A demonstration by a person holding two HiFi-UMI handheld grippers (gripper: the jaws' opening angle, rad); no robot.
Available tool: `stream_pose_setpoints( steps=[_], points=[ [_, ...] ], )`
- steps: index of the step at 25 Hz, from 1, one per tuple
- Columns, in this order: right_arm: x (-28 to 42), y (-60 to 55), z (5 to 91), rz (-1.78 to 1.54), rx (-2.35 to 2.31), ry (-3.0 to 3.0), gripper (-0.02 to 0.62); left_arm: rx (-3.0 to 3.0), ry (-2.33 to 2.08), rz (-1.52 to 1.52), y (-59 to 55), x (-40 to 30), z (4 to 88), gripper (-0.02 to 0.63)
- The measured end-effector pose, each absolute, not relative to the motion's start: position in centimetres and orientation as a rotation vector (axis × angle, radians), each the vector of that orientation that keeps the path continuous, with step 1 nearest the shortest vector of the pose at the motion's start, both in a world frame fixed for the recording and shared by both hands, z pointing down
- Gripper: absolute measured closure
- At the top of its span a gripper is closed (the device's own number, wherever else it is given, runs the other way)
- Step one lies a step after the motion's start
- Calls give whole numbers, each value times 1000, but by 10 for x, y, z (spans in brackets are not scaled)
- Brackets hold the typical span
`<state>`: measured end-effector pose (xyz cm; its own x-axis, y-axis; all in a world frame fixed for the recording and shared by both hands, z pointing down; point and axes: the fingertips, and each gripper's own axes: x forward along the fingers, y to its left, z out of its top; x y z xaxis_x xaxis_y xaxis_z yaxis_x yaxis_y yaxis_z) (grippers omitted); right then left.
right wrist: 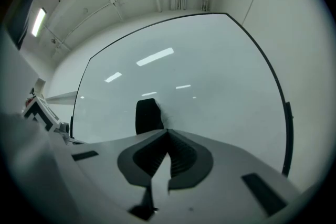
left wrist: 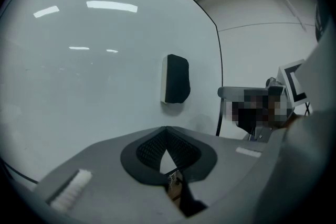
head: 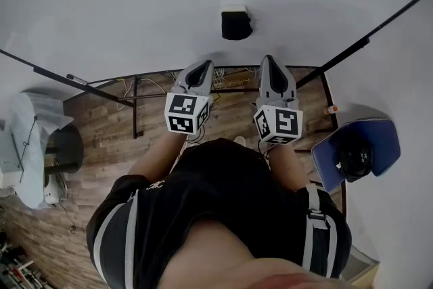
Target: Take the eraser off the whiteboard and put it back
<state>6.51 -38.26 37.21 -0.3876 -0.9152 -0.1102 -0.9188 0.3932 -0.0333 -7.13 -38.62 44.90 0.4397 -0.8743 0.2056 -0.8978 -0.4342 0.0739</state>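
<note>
A black eraser with a white back (head: 236, 21) sticks to the whiteboard (head: 135, 3), above and between my two grippers. My left gripper (head: 201, 67) points at the board below and left of the eraser, its jaws shut with nothing in them. My right gripper (head: 269, 62) is shut and empty too, below and right of the eraser. In the left gripper view the eraser (left wrist: 176, 79) is ahead, right of the closed tips (left wrist: 167, 129). In the right gripper view the eraser (right wrist: 148, 116) sits just left of the closed tips (right wrist: 167, 131), apart from them.
The whiteboard's black frame edges (head: 54, 74) run at both sides. Below the board are a wooden floor (head: 101, 125) and black stand bars (head: 135, 115). A blue chair with a dark object (head: 356, 153) stands at right; grey equipment (head: 27, 145) at left.
</note>
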Motion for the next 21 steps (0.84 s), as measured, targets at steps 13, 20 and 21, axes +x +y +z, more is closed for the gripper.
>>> stream_pose_setpoints(
  steps=[13, 20, 21],
  points=[
    [56, -391, 376, 18, -1640, 2536, 589, 2510, -1578, 199, -391, -78, 450, 597],
    [48, -397, 380, -2, -1620, 2557, 589, 2498, -1593, 200, -394, -86, 449, 597],
    [47, -398, 380, -3, -1616, 2559, 589, 2496, -1596, 199, -395, -87, 449, 597]
  ],
)
